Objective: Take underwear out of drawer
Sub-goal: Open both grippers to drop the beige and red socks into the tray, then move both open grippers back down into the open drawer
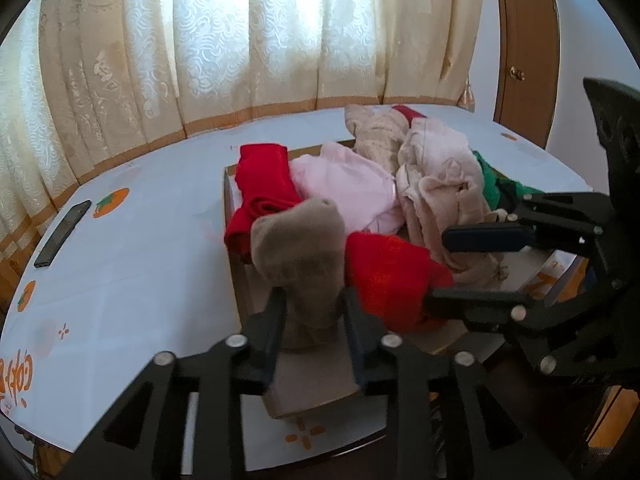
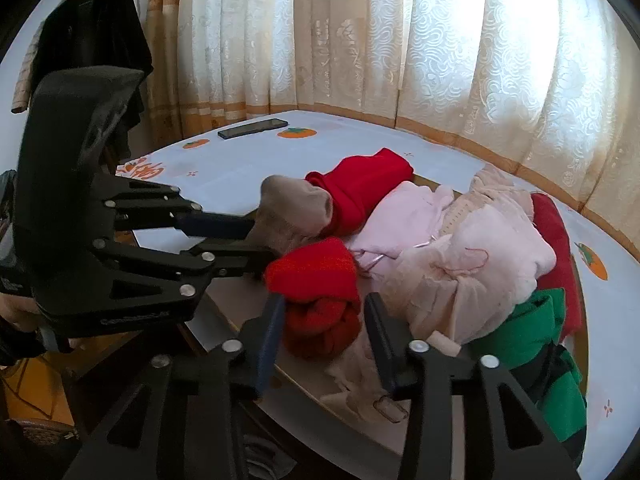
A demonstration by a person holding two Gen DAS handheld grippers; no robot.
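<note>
Clothes fill the cardboard drawer (image 1: 234, 216) on my table, and both grippers sit at its near edge. My left gripper (image 1: 312, 334) has its fingers parted around a taupe garment (image 1: 300, 240); the fabric stands between the pads with a sliver of gap on each side, so I read it as released rather than clenched. My right gripper (image 2: 324, 344) is likewise parted, straddling a red knit bundle (image 2: 316, 272) whose darker lower fold bulges between the fingers (whether either pad touches it, I cannot tell). Beyond the left fingertips lie a red folded piece (image 1: 264, 184) and a pale pink garment (image 1: 348, 192); past the right fingertips is a cream heap (image 2: 472, 264), with green fabric (image 2: 532, 328) just outside the right finger. A phone (image 2: 253, 128) rests on the tablecloth well beyond the left gripper.
</note>
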